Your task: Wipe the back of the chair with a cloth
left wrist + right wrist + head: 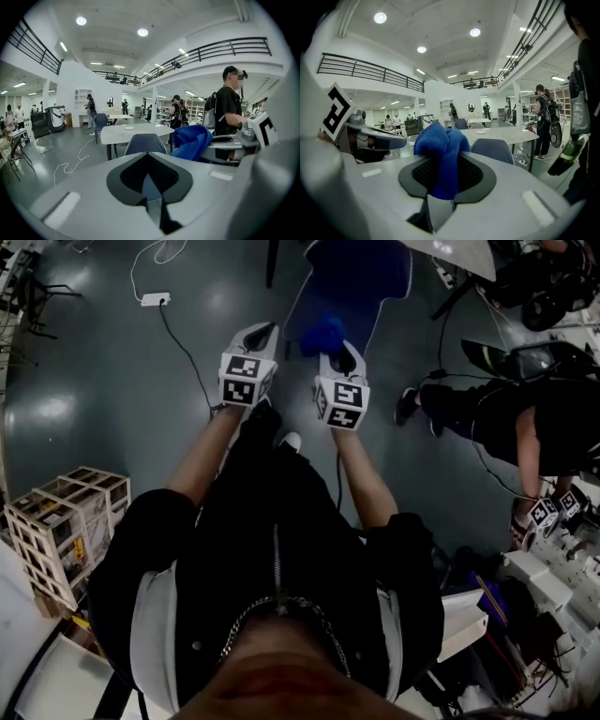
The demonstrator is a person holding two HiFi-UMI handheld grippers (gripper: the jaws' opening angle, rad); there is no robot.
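Approach step | right claw (443, 187) clamping blue cloth (440, 140), hovering just short of the chair (349, 287) | left claw (151, 187) together, empty | I'm judging next: reaching forward, pressing cloth onto chair's back, sweeping across.

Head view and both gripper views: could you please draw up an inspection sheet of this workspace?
Surface: glossy grey floor; no worktable under the grippers.
Job's things: blue chair just ahead; blue cloth, bunched.
Clutter: boxes on the floor at the left.
Grippers: left gripper jaws together, empty; right gripper jaws clamped on the cloth.
Cables: white cable to a power strip; black cable across the floor.
Surroundings: white table beyond the chair; another person at the right.
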